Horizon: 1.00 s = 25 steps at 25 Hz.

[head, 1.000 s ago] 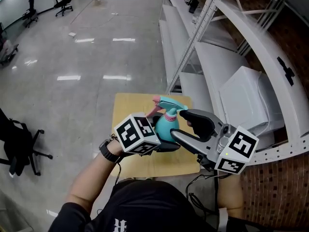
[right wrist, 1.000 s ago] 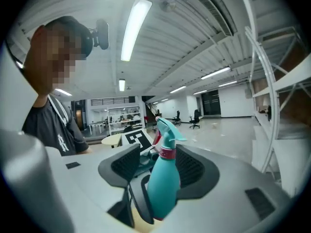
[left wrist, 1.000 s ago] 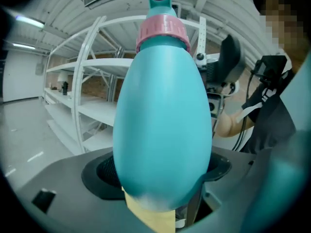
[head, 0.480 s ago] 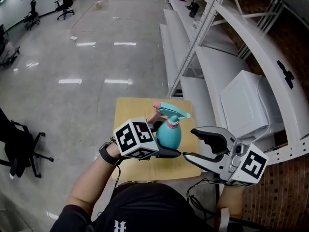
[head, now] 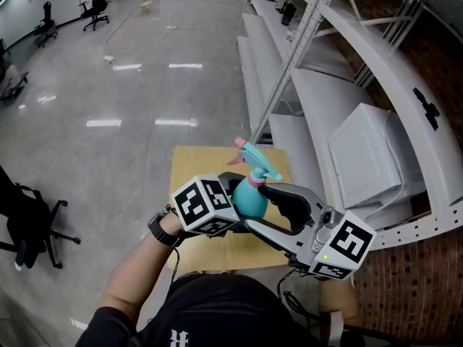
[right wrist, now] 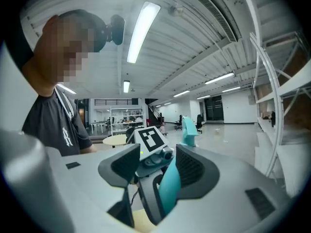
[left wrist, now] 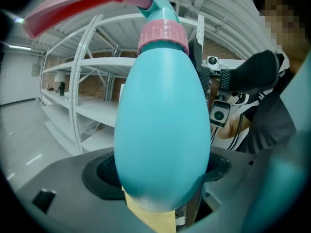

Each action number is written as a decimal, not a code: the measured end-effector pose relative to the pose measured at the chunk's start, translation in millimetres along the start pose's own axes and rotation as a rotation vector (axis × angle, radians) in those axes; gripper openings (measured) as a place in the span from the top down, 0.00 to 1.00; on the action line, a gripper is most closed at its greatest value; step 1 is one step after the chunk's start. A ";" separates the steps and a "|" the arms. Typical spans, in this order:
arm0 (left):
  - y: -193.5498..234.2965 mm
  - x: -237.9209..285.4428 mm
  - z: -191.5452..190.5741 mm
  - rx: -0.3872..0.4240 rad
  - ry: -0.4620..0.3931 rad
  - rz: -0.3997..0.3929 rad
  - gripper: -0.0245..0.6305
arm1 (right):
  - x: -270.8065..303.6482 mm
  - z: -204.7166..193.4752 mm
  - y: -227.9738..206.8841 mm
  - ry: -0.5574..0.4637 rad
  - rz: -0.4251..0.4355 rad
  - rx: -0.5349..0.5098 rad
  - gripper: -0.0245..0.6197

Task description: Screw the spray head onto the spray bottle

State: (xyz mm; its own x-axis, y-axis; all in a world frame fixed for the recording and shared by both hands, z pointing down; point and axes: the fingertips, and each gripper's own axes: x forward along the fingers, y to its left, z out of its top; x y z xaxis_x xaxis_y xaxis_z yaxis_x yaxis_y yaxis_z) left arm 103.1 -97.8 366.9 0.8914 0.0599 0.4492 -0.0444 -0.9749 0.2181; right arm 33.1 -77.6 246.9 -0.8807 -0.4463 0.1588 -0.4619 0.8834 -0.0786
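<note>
A teal spray bottle (head: 248, 199) with a pink collar and a teal spray head (head: 255, 162) stands upright over the small wooden table (head: 197, 162). My left gripper (head: 243, 215) is shut on its belly; in the left gripper view the bottle (left wrist: 163, 130) fills the space between the jaws, with the collar (left wrist: 163, 34) and pink trigger (left wrist: 77, 8) above. My right gripper (head: 258, 207) comes in from the right, jaws open around the bottle's side. In the right gripper view the bottle (right wrist: 170, 186) shows beside the right pad of my right gripper (right wrist: 153, 171), with the left gripper's marker cube (right wrist: 151, 140) beyond.
White metal shelving (head: 325, 85) runs along the right, close to the table. A black office chair (head: 29, 219) stands on the shiny floor at the left. The person's torso is at the bottom of the head view.
The right gripper first drew back to the lower right, away from the bottle, then came back in beside it. The left gripper and bottle hardly moved.
</note>
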 end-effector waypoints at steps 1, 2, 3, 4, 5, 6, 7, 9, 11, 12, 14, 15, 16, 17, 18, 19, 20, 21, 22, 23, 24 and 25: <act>-1.1 -0.7 0.5 0.002 -0.006 -0.007 0.31 | 1.9 -0.2 3.1 -0.001 0.014 -0.007 0.61; -3.7 -1.2 1.1 0.008 -0.012 -0.020 0.31 | -1.2 1.4 6.3 -0.014 0.036 -0.008 0.61; -7.8 -1.9 1.3 0.019 -0.017 -0.039 0.31 | -10.1 5.6 9.1 -0.044 0.064 -0.001 0.61; -13.2 -3.0 0.9 0.035 -0.019 -0.064 0.31 | -23.3 11.8 9.9 -0.087 0.092 0.011 0.61; -20.2 -4.7 0.2 0.057 -0.019 -0.099 0.31 | -37.3 17.8 7.2 -0.129 0.116 0.023 0.61; -29.2 -6.9 -0.7 0.083 -0.017 -0.142 0.31 | -48.5 21.6 1.5 -0.159 0.138 0.029 0.61; -39.8 -9.0 -1.4 0.110 -0.014 -0.193 0.31 | -54.6 22.6 -5.1 -0.172 0.169 0.030 0.61; -62.8 -11.3 -2.2 0.157 -0.007 -0.299 0.31 | -50.7 18.3 -10.3 -0.150 0.286 0.028 0.61; -82.7 -10.0 -3.5 0.195 0.008 -0.391 0.31 | -36.0 12.4 -0.1 -0.106 0.436 0.011 0.61; -90.3 -8.6 -5.1 0.212 0.020 -0.426 0.31 | -29.8 11.0 8.1 -0.094 0.500 -0.006 0.61; -98.3 -6.0 -8.6 0.231 0.041 -0.471 0.31 | -23.3 13.3 19.7 -0.106 0.570 -0.024 0.61; -97.5 -5.2 -9.5 0.225 0.044 -0.475 0.31 | -21.7 15.1 20.2 -0.119 0.565 -0.018 0.65; -92.9 -4.6 -9.9 0.207 0.041 -0.461 0.31 | -19.5 15.3 16.8 -0.125 0.532 -0.004 0.75; -84.2 -3.8 -10.9 0.180 0.040 -0.422 0.31 | -15.7 13.4 10.4 -0.119 0.472 0.010 0.76; -71.6 -2.3 -13.6 0.149 0.045 -0.357 0.31 | -10.3 9.4 2.0 -0.103 0.392 0.016 0.76; -55.1 -0.6 -18.5 0.118 0.062 -0.264 0.31 | -3.8 3.2 -7.9 -0.077 0.294 0.017 0.76; -34.9 0.7 -25.3 0.091 0.089 -0.142 0.31 | 2.9 -4.9 -19.2 -0.044 0.179 0.024 0.76; -11.6 1.1 -33.4 0.070 0.123 0.007 0.31 | 8.9 -14.1 -32.1 -0.015 0.054 0.039 0.76; 13.0 0.5 -41.6 0.055 0.158 0.170 0.31 | 14.0 -23.2 -45.7 0.004 -0.076 0.058 0.77; 35.4 0.0 -49.1 0.040 0.183 0.318 0.31 | 18.4 -31.2 -58.3 0.010 -0.203 0.079 0.77; 51.2 1.1 -55.1 0.022 0.191 0.413 0.31 | 22.8 -37.8 -66.9 0.010 -0.313 0.101 0.77; 58.1 4.3 -59.2 0.001 0.181 0.436 0.31 | 27.4 -42.5 -70.0 0.011 -0.388 0.116 0.77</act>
State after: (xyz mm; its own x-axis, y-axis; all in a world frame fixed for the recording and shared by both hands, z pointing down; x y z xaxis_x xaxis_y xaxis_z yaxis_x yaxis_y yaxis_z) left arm 77.6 -141.5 432.8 0.6967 -0.3191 0.6425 -0.3969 -0.9175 -0.0253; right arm 45.8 -145.6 298.5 -0.6375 -0.7417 0.2086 -0.7694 0.6273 -0.1208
